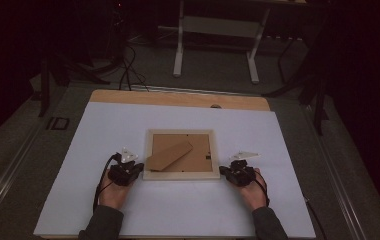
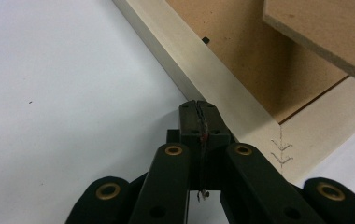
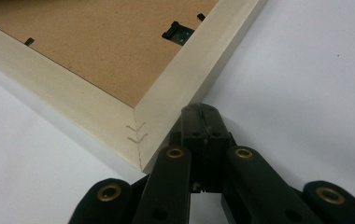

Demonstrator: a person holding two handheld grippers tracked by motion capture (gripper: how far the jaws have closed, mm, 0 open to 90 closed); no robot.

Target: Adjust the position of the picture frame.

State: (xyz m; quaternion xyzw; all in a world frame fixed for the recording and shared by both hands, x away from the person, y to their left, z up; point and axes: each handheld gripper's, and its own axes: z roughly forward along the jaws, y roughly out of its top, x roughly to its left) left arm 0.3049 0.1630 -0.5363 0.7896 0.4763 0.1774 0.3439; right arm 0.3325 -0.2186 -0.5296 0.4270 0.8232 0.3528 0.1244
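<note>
A pale wooden picture frame [image 1: 181, 175] lies face down on the white table sheet [image 1: 178, 210], its brown backing board [image 1: 203, 150] up and its stand flap [image 1: 170, 155] raised at the left. My left gripper [image 1: 137, 170] rests shut at the frame's near left corner [image 2: 278, 140], its tips [image 2: 199, 109] against the outer edge of the rail. My right gripper [image 1: 224, 171] is shut too, its tips [image 3: 201, 112] against the side of the near right corner [image 3: 138, 135]. Nothing is between either pair of jaws.
A black hanger clip [image 3: 178, 32] and small turn tabs [image 3: 28, 41] sit on the backing. A wooden table edge [image 1: 178, 97] shows behind the sheet. White desk legs [image 1: 215, 50] and cables stand on the dark floor beyond.
</note>
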